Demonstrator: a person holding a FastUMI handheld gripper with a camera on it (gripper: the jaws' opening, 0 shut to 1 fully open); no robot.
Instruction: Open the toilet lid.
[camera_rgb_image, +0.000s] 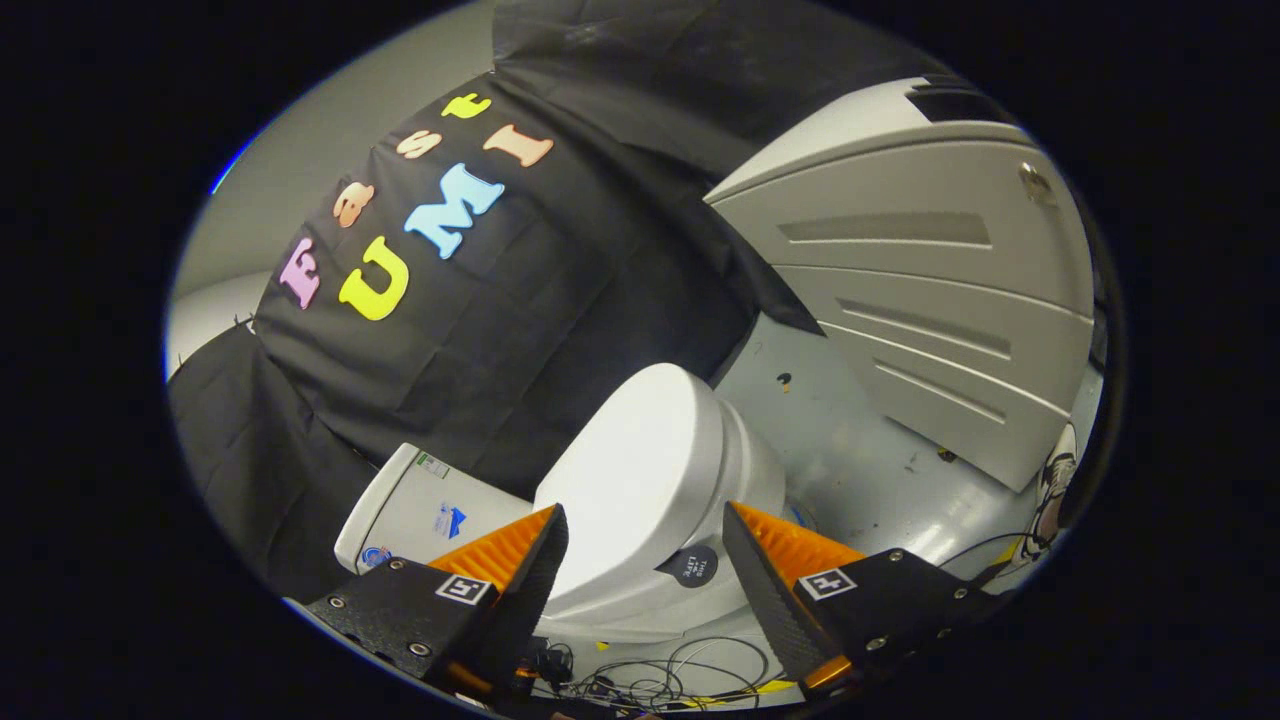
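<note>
- The booth has a pale grey floor (850, 450), scuffed and marked with a few dark spots, and a black cloth wall (560, 330) hangs beyond the toilet, draped in folds.
- The view is tilted, so the toilet (660, 500) appears to lean across it; it stands on the floor just ahead of the fingers.
- The toilet lid (630, 470) is white, smooth and rounded, and it lies down flat on the bowl, closed.
- A small dark round sticker (693, 567) sits on the front of the toilet, near the lid's front edge, between the two fingers.
- The tank (420, 510) is a white box with small printed labels; it lies beyond the left finger, against the cloth wall.
- The gripper (645, 525) is spread wide, its two fingers standing well apart, one to each side of the lid's front part.
- Nothing is held between the fingers; whether either tip touches the toilet cannot be told from this angle.
- Each finger's mount carries a small square marker with a black-and-white pattern.
- A large grey panel (920, 290) with raised ribs and a round metal fitting stands beyond the right finger, to the far side of the floor.
- Thin dark cables (660, 680) lie tangled on the floor under the toilet's front, close beneath the fingers.
</note>
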